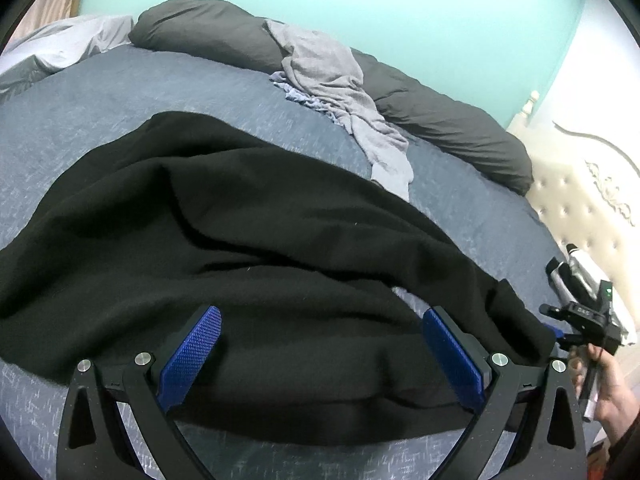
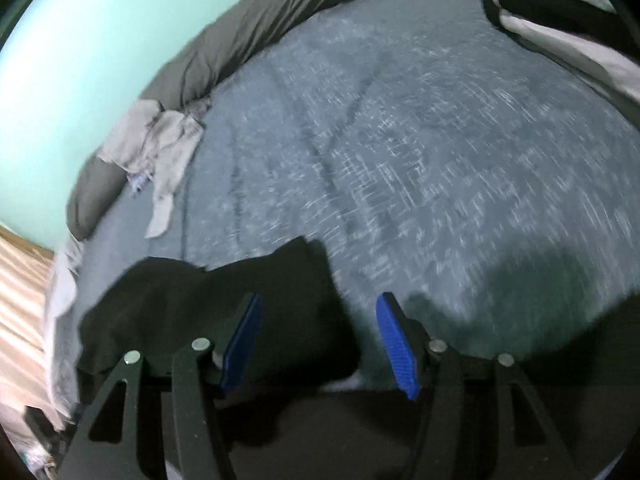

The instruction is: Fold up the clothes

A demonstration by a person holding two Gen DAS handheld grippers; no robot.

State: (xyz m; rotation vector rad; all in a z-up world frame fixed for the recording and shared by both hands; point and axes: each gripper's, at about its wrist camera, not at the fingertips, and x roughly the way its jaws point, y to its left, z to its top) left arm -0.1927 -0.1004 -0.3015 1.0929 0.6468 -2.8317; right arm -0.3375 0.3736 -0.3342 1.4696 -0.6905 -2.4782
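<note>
Black fleece garment [image 1: 240, 280] is lying on the blue bed [image 1: 100, 100], its long axis running left to right. Left tongs [image 1: 320, 356] are hovering wide over it, empty. Right tongs [image 2: 320, 344] are standing apart over its corner, gripping nothing.

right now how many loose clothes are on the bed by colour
black: 1, the garment spread under the left gripper
grey: 1, the crumpled piece by the dark duvet
total: 2, not counting the black and white cloth at the right view's far edge, unclear what it is
</note>
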